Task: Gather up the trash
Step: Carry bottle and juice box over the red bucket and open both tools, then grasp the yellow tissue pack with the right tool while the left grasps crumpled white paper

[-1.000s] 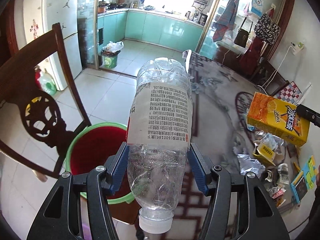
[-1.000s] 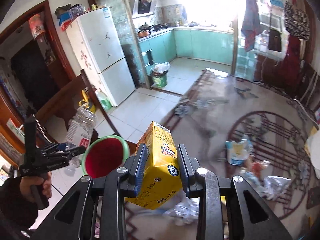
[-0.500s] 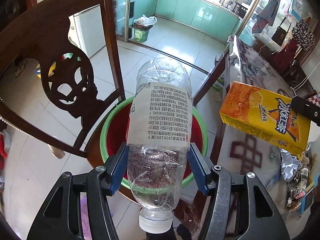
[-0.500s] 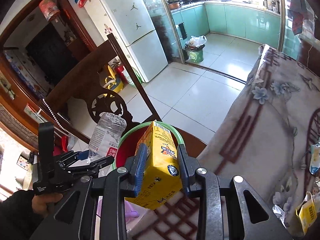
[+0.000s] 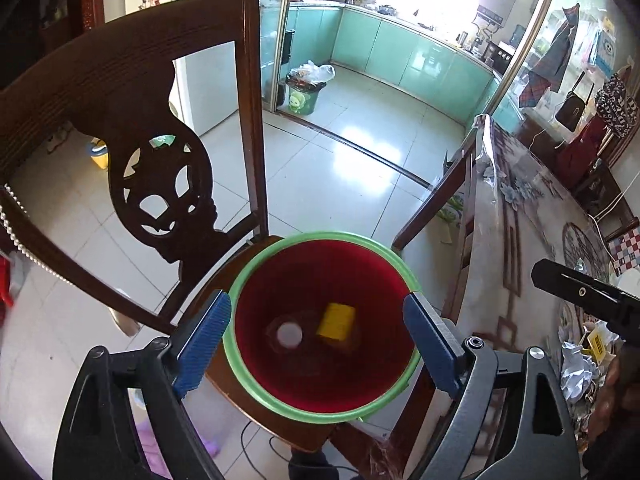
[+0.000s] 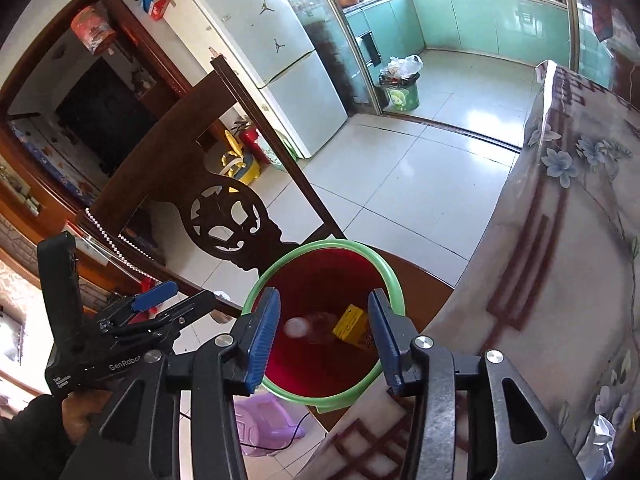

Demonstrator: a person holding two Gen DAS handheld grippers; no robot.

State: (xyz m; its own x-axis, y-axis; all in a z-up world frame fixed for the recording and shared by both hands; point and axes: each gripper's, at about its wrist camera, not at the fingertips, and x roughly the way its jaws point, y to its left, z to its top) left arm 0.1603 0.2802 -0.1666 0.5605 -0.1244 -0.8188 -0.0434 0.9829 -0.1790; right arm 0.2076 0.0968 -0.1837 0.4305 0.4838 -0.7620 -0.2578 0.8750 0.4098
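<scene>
A red bin with a green rim [image 5: 256,276] [image 6: 394,280] stands on the seat of a dark wooden chair. Inside lie a clear plastic bottle, seen by its white cap [image 5: 289,333] [image 6: 296,326], and a yellow drink carton [image 5: 337,321] [image 6: 350,322]. My left gripper [image 5: 318,344] is open and empty right above the bin, and it also shows in the right wrist view [image 6: 160,300]. My right gripper [image 6: 322,338] is open and empty above the bin; its body shows in the left wrist view [image 5: 584,292].
The carved chair back [image 5: 152,152] rises left of the bin. The table with a flowered cloth [image 6: 560,260] stands to the right, with crumpled foil and wrappers [image 5: 580,364] on it. A small green bin [image 6: 402,94] stands by the kitchen door.
Both grippers have opened. The bottle has dropped from the left gripper and the carton from the right gripper into the red bin.
</scene>
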